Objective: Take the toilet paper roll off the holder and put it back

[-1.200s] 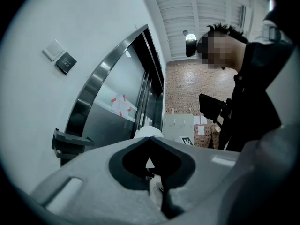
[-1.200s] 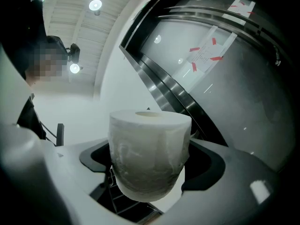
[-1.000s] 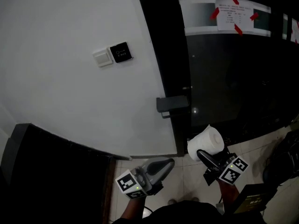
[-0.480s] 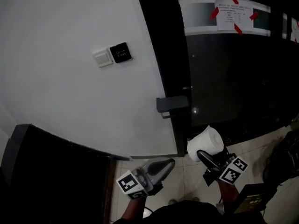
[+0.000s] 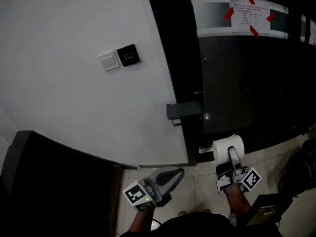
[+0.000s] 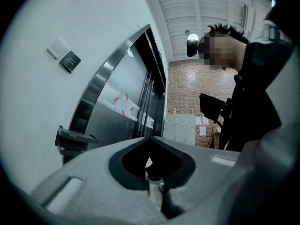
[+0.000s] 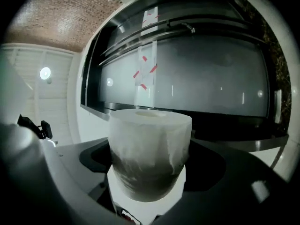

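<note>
Swung right gripper (image 5: 232, 157) rightward since earlier; my jaws pinch white toilet paper roll (image 5: 226, 146), long axis upright in right gripper view, core hole up. My left gripper (image 5: 178, 172) jaws pressed together, empty.

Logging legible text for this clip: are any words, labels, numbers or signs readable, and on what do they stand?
No text can be read.
Taped paper notice: printed lines, too small to read.
Black wall panel: faint marking, too small to read.

White toilet paper roll (image 5: 222, 146), core outward, between jaws of the right gripper (image 5: 231, 153)
</note>
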